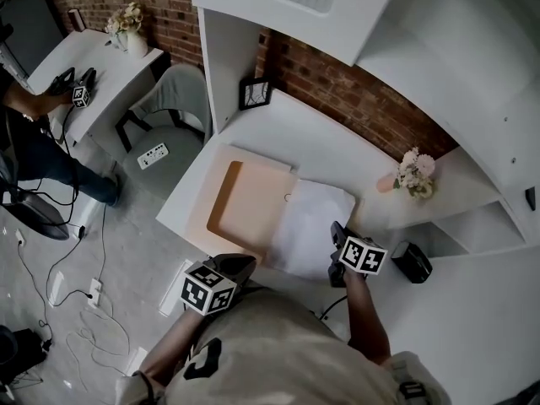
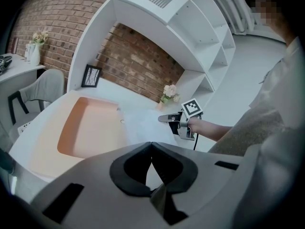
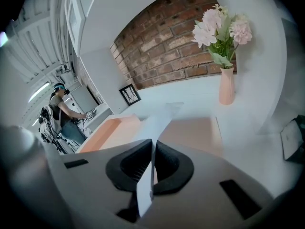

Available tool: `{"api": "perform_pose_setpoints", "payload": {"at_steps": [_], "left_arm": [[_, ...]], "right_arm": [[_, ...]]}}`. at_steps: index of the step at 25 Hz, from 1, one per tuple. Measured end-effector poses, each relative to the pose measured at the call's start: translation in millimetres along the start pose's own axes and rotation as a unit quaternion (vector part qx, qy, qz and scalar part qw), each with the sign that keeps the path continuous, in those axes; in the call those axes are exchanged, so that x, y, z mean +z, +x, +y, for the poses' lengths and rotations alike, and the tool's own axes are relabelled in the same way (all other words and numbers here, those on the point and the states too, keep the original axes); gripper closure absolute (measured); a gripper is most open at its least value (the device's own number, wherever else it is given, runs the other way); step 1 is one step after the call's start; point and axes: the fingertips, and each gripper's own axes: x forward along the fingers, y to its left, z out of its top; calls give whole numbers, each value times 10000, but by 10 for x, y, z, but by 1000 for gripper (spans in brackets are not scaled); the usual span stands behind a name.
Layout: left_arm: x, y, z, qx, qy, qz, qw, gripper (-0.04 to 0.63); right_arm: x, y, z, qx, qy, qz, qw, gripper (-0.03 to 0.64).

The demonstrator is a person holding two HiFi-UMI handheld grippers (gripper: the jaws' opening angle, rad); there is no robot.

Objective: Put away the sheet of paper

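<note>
A white sheet of paper (image 1: 314, 222) lies on the white desk (image 1: 337, 154), right of a shallow peach tray (image 1: 246, 202). My right gripper (image 1: 337, 241) is shut on the sheet's near right edge; in the right gripper view the sheet (image 3: 159, 120) rises edge-on from the jaws (image 3: 152, 144), with the tray (image 3: 109, 130) behind. My left gripper (image 1: 245, 262) is at the sheet's near left corner by the tray's front edge. In the left gripper view its jaws (image 2: 151, 147) are closed with a sliver of paper between them, and the sheet (image 2: 143, 128) runs toward the right gripper (image 2: 167, 119).
A pink vase of flowers (image 1: 413, 174) stands at the back right, a framed picture (image 1: 255, 93) at the back left, and a black object (image 1: 411, 262) right of my right gripper. White shelves curve overhead. A grey chair (image 1: 169, 116) and another person's desk (image 1: 101, 66) are to the left.
</note>
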Motion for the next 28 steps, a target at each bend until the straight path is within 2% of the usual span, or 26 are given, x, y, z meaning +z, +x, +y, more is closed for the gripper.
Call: {"api": "perform_pose_setpoints", "payload": {"at_steps": [17,21,24,28], "left_arm": [[41,36,-17,117,56,52,9999,578],[121,-59,112,237,-87,-204,9995,578],[257,-249,325,477,-301,-502,9971,578],[344,-485,568,814,-372,-736,9933,578]], "right_arm": [[-35,102,74,305,263,57,9992,589],[-58,143,114,388,337,104,9986,589],[-61,154,143,407,346,145,9985,589],[-28,171,193,424,335,116,9985,589]]}}
